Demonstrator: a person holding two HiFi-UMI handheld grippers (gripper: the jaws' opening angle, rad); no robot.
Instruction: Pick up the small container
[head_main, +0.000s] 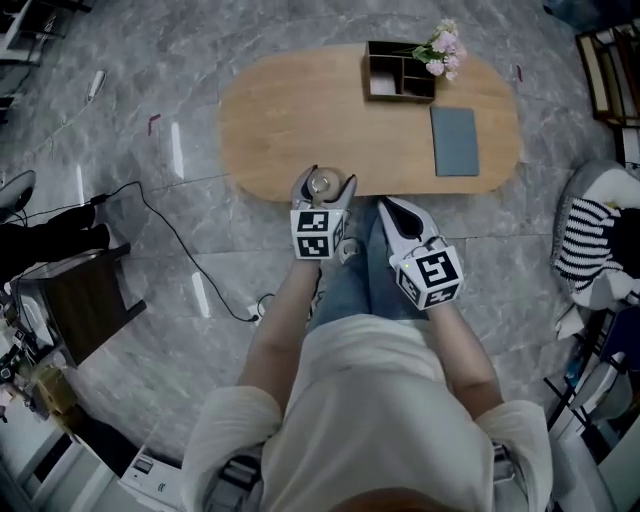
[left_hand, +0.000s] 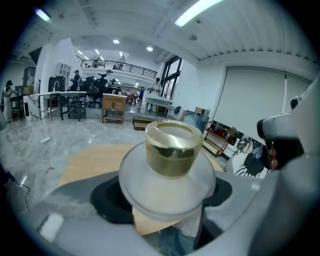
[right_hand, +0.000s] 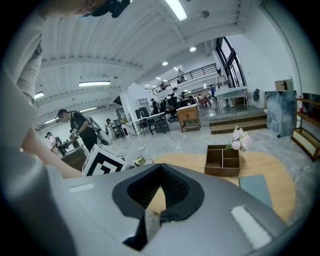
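A grey marbled floor (head_main: 130, 120) fills the head view, and an oval wooden table (head_main: 300, 120) lies across it at 12 o'clock from the person. The person's jeans (head_main: 345, 290) show just below the table's near edge.

The left gripper (head_main: 325, 184) reaches to the 6 o'clock edge of the table. Its jaws are closed on the small container (left_hand: 172, 150), gripping the round, frosted body from both sides, with the gold cap standing upright above them. The container sits right at that near edge; whether it touches the wood or hangs just clear of it cannot be told.

The right gripper (head_main: 392, 210) is held over the jeans at 4 o'clock from the left one, just off the table edge. Its jaws are pressed together with nothing between them.

A grey-blue pad (head_main: 454, 140) lies flat toward the 3 o'clock end of the table. A dark wooden box (head_main: 402, 70) with open compartments sits at the far edge, at about 1 o'clock. A bunch of pink and white flowers (head_main: 442, 48) rests at its 2 o'clock corner. Box and pad are well apart from the container.
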